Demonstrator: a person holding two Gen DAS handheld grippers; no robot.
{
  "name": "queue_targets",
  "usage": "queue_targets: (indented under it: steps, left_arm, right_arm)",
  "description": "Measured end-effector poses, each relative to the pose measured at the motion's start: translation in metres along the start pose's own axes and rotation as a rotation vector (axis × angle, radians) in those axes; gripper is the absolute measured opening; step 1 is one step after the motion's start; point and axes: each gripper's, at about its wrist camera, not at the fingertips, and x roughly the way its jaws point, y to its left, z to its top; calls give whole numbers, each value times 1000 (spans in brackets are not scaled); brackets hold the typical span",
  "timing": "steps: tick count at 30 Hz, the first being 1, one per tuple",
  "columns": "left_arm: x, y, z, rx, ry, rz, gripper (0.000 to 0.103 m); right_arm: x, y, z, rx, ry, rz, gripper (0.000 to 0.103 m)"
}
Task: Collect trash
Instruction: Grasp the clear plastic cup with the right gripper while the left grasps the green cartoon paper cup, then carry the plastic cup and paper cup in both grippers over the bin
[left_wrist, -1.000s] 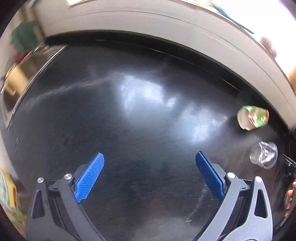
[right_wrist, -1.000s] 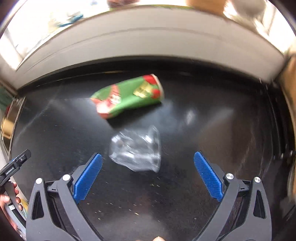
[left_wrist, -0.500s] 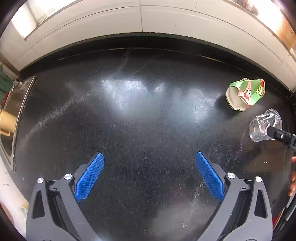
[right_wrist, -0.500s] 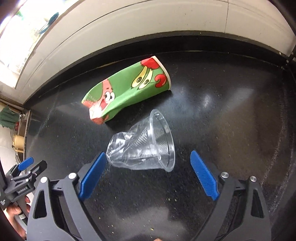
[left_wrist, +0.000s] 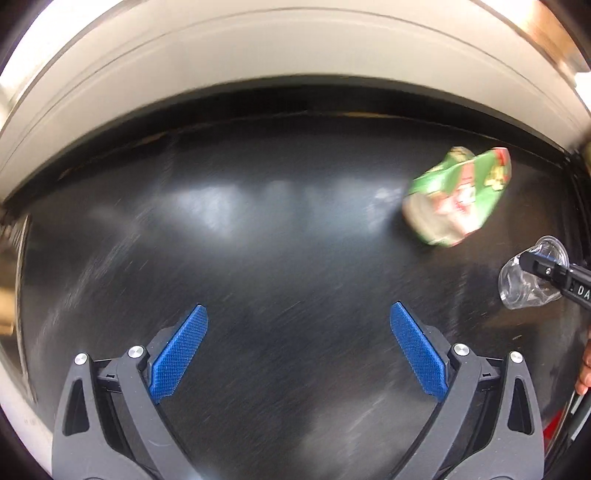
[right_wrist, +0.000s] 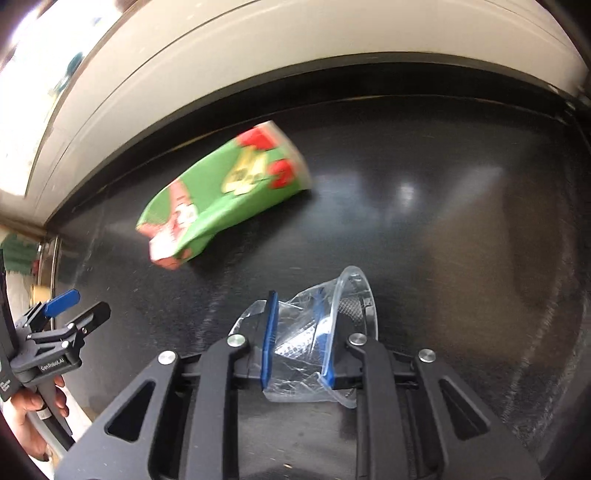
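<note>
A crushed clear plastic cup (right_wrist: 314, 332) lies on its side on the black countertop (right_wrist: 443, 240), and my right gripper (right_wrist: 297, 347) is shut on it. The cup also shows at the right edge of the left wrist view (left_wrist: 524, 284), with a right gripper finger across it. A crumpled green paper cup with cartoon prints (right_wrist: 225, 195) lies beyond the clear cup, near the back wall; in the left wrist view it (left_wrist: 458, 195) is to the upper right. My left gripper (left_wrist: 299, 350) is open and empty over bare countertop, left of both cups.
A white wall ledge (left_wrist: 295, 48) runs along the back of the counter. A metal sink edge (right_wrist: 55, 258) lies at the far left. The left gripper (right_wrist: 62, 325) and the hand holding it show at the left edge of the right wrist view.
My right gripper has moved forward and closed on the clear cup. My left gripper has shifted right, so the green cup looks nearer and larger.
</note>
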Motion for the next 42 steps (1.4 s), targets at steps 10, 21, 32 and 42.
queue_targets:
  steps: [10, 21, 32, 42]
  left_arm:
    - [26, -107, 66, 332, -31, -55, 96]
    - [67, -116, 98, 350, 44, -93, 51]
    - [60, -80, 73, 182, 63, -111, 50]
    - [25, -18, 23, -11, -6, -46, 50]
  right_arm:
    - [-50, -100, -29, 211, -69, -116, 20]
    - [-73, -142, -51, 320, -103, -149, 20]
    - [-72, -134, -41, 277, -116, -171, 18]
    - [-52, -49, -13, 88, -103, -129, 16]
